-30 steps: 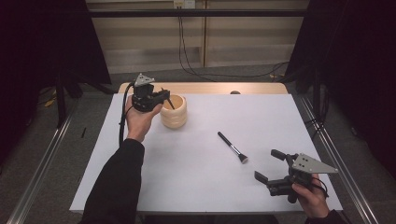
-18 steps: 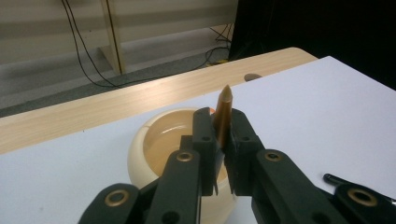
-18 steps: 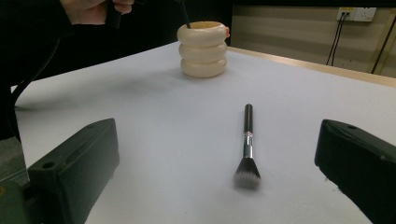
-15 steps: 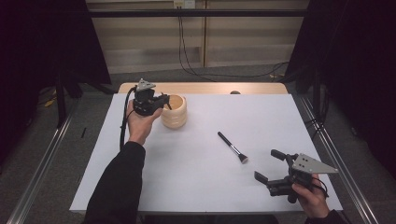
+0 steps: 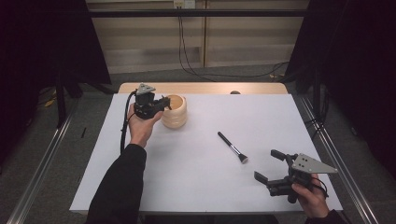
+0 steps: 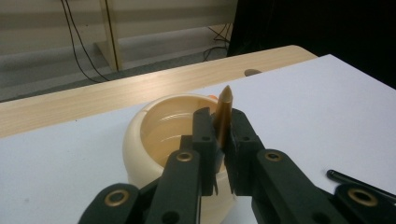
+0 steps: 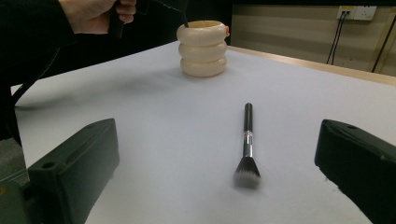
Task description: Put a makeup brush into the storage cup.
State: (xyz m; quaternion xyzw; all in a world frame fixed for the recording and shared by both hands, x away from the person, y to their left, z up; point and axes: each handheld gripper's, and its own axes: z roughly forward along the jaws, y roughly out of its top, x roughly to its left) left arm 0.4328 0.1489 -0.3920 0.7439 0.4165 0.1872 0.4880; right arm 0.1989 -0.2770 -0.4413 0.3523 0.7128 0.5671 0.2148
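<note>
In the upper left of the high view, the left gripper hangs at the near rim of a cream ribbed holder, its jaws clamped on a slim brown pencil-like stick. In the left gripper view the stick stands nearly upright between the pads, its pointed end up, and the holder's open mouth lies straight ahead and just below it; what the stick's lower end looks like is hidden by the jaws, so it may be a cosmetic pencil or a small brush handle. The move to come turns on that line-up: the stick's long axis is about vertical and the opening is just beyond the jaws, so a short carry forward and down should seat it. Toward the lower right of the high view, the right gripper rests with its jaws wide apart and nothing between them. A black makeup brush lies on the white table just up and left of it, handle pointing away toward the holder, bristles nearest this gripper.
</note>
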